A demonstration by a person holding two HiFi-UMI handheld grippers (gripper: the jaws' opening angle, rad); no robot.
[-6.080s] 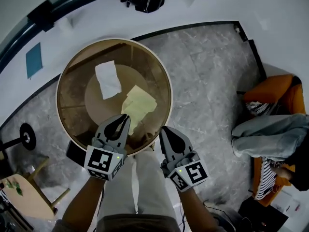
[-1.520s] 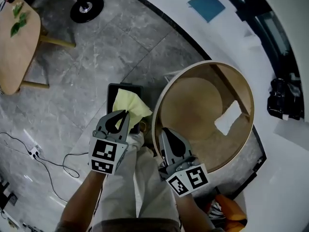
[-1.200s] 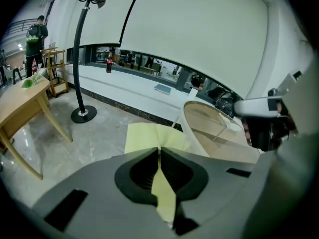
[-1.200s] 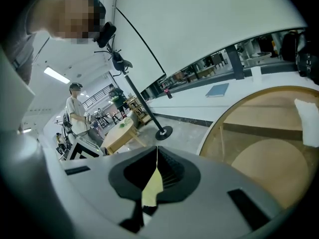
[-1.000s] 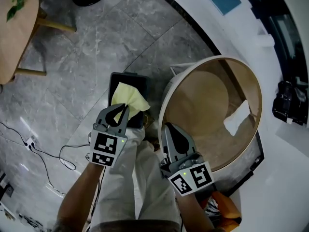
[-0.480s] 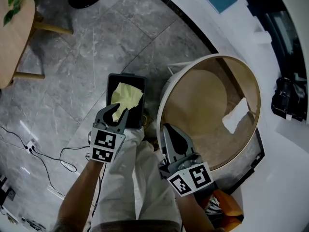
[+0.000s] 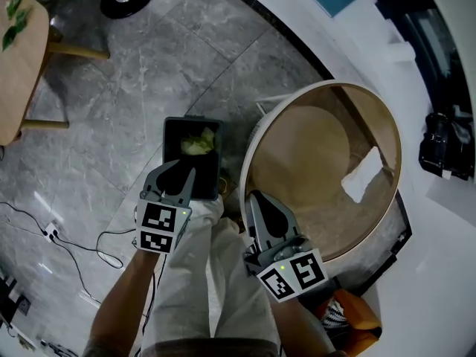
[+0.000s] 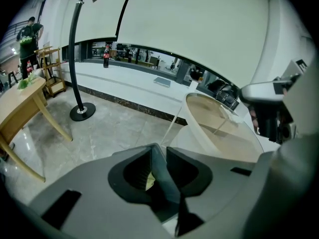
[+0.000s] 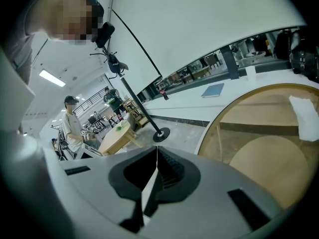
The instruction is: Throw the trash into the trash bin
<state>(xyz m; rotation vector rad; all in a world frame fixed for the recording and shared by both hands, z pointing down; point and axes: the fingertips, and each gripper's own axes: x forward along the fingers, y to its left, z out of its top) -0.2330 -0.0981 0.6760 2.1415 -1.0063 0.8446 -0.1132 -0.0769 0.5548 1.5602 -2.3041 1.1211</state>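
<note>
Now the crumpled yellow paper [image 7: 196,143] lies in the small black rectangular trash bin [image 7: 170,136] under the left gripper [image 7: 187,174], whose jaws are slightly parted and empty, but the shut, empty right gripper [image 7: 256,198] may slip off the flat white tissue [image 7: 362,177] on the round wooden table [image 7: 320,88].

Yellow paper [image 7: 197,144] in black bin [image 7: 170,135], L gripper [image 7: 184,172] at its rim.

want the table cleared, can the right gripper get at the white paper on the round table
Probably yes: the white paper lies in the open on the round table, with nothing between it and the right gripper. Its fingers are shut and empty, and must open first.
</note>
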